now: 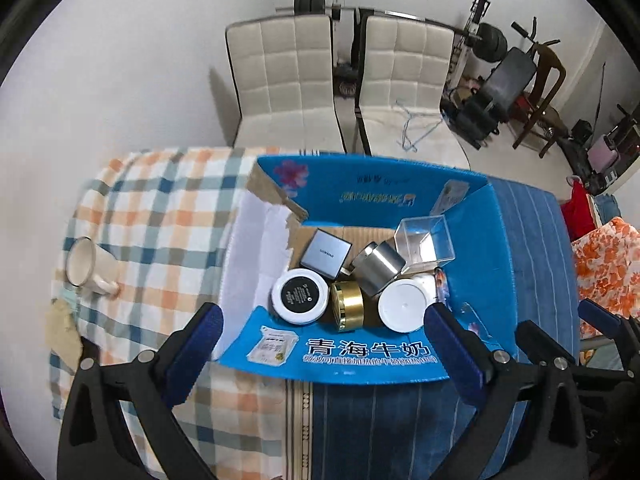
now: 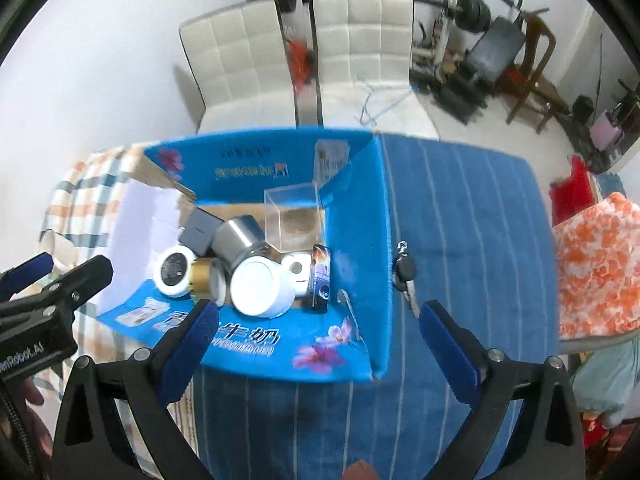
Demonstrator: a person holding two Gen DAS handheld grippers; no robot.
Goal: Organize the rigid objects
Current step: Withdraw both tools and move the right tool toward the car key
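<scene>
Both grippers, left & right, hover w/ fingers spread over blue box; only right view shows key beside it.

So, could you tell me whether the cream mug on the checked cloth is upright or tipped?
Tipped: the cream ceramic mug lies on its side, its mouth facing sideways.

Box top is sitting open; jars and tin are crowding its floor; key is lying outside the right wall; mug is lying well left.

"青海牛奶" on blue box (front flap)
</scene>
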